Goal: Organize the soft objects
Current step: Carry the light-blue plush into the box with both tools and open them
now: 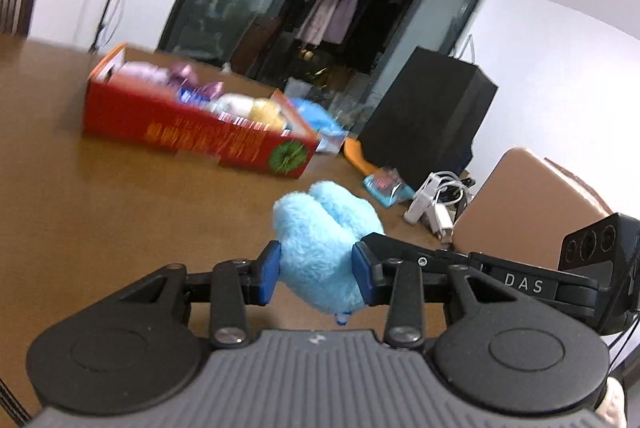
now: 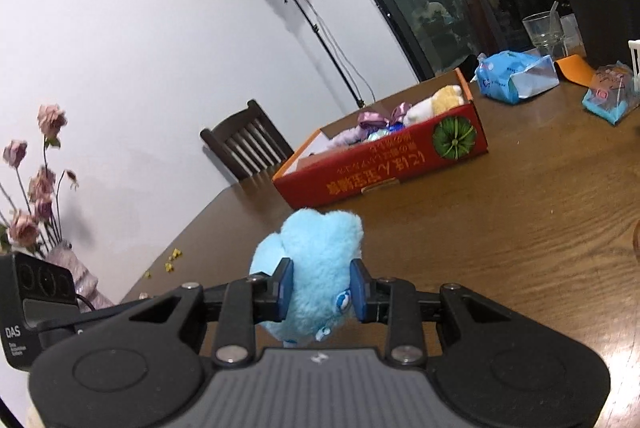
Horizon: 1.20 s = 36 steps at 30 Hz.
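**Blue plush pinched by both grippers above the wooden table**

Brown wood of the table point(image 1: 100, 211) is stretching bare ahead and to the left of the left gripper point(image 1: 316, 274), giving open room up to the red box point(image 1: 192, 127), which is sitting well ahead and slightly left, its long side running from upper left to lower right. Plush toys point(image 1: 256, 109) are lying inside it. Beyond the box's right end a blue packet point(image 1: 320, 119) is lying, and to the right of the gripper a black box point(image 1: 428, 115), a tangle of white chargers point(image 1: 432, 203) and a brown panel point(image 1: 528, 195) are crowding that side.

A pale blue plush toy point(image 1: 324, 244) is sitting between the blue pads point(image 1: 269, 274) of the left gripper, which are pressing into its sides; the jaws are standing partly closed on it. Its long axis is pointing forward and up, away from the gripper.

From the right wrist view, the right gripper point(image 2: 322, 290) is likewise pinching the blue plush point(image 2: 320, 256) between its pads point(image 2: 285, 288), the rounded end pointing ahead toward the box point(image 2: 380, 167). The table edge point(image 2: 192, 228) is running close on the left, with open wood point(image 2: 520, 248) to the right.
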Each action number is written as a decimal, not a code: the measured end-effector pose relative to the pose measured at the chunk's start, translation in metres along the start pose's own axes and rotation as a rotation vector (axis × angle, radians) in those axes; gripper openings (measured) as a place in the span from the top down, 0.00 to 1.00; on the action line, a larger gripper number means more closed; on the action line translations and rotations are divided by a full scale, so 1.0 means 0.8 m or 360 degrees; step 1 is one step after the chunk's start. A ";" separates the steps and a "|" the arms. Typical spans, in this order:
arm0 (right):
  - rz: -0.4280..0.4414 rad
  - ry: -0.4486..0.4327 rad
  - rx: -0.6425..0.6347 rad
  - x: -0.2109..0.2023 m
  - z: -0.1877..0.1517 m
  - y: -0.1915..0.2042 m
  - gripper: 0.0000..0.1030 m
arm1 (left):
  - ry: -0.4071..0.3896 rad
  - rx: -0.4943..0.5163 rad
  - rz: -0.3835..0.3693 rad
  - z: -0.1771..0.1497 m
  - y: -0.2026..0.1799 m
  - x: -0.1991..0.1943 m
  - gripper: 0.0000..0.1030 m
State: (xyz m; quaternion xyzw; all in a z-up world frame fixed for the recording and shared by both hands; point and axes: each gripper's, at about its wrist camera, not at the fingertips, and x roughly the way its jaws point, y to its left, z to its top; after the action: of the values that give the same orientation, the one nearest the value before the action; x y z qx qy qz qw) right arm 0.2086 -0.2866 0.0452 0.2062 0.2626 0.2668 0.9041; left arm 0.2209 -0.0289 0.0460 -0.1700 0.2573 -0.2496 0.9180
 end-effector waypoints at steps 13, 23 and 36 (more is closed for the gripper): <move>-0.0239 -0.0006 -0.0182 0.177 0.231 -0.065 0.72 | 0.0162 -0.0173 -0.0060 0.211 0.101 0.249 0.62; -0.0262 0.0448 -0.0068 0.346 0.240 -0.129 0.78 | 0.0449 0.0124 0.0240 0.206 0.152 0.313 0.64; -0.0385 0.0464 -0.0138 0.336 0.244 -0.115 0.51 | 0.0401 0.0257 0.0283 0.213 0.125 0.287 0.53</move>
State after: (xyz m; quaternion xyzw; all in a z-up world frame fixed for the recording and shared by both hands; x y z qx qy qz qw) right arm 0.5506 -0.2444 0.0522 0.0933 0.4018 0.1944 0.8900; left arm 0.5232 -0.0410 0.0508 -0.0397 0.3634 -0.2065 0.9076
